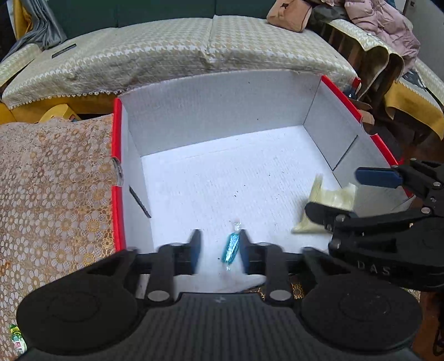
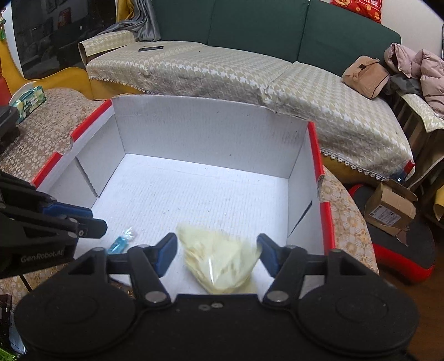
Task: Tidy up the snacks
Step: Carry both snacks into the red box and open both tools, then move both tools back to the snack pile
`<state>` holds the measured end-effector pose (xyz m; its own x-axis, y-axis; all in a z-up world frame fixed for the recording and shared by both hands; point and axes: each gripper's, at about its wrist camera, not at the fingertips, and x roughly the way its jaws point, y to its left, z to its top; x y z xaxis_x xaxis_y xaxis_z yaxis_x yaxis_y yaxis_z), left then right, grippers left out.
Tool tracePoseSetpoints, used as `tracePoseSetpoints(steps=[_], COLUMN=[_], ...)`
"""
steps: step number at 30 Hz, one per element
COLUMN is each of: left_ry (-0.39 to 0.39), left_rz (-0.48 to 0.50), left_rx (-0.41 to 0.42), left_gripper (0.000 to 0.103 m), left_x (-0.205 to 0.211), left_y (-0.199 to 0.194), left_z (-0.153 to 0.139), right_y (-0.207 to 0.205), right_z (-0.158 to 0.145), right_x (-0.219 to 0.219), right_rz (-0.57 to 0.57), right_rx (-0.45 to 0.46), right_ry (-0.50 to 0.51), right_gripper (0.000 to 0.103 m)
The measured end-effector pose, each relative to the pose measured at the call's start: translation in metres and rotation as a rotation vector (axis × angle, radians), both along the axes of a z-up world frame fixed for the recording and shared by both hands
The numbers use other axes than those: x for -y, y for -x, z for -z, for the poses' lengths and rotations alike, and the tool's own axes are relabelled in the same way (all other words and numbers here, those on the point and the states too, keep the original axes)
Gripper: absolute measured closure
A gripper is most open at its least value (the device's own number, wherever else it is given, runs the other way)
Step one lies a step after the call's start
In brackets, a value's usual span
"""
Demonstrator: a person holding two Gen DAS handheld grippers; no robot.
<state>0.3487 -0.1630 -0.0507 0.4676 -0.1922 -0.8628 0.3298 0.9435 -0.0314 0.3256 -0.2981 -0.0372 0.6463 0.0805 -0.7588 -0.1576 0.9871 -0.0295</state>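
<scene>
At the lower middle of the left wrist view, the left gripper [image 1: 219, 250] stands partly open, a small blue foil candy [image 1: 229, 248] loose between its pads. The right gripper [image 2: 216, 254] gapes wider around a pale yellow plastic snack bag [image 2: 219, 261], not pinching it. Both snacks sit in a white corrugated box [image 1: 222, 111] with red edges, on a lace-patterned tablecloth [image 1: 50, 194]; a green sofa [image 2: 249, 25] with woven covers fills the upper frame.

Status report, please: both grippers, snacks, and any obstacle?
Left gripper open, blue candy loose between jaws. Right gripper open over yellow snack bag. Both snacks inside white box. No obstacle visible.
</scene>
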Motion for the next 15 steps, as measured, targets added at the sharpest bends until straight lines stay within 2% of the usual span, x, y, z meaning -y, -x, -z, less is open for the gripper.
tracePoseSetpoints(steps=[1,8,15], left_ry=[0.006,0.039,0.077], left_rz=[-0.001,-0.013,-0.015], left_rx=[0.009,0.065,0.114], left_gripper=[0.064,0.045,0.04], left_x=[-0.002,-0.011,-0.021], left_y=[0.002,0.018,0.044], left_z=[-0.003,-0.029,-0.057], right_y=[0.001,0.02,0.046], right_z=[-0.001,-0.021,-0.046], right_x=[0.0,0.005,0.006], right_rz=[0.0,0.012,0.019], right_rx=[0.005,0.04,0.074], right_ry=[0.0,-0.046,-0.091], right_gripper=[0.023,0.02,0.019])
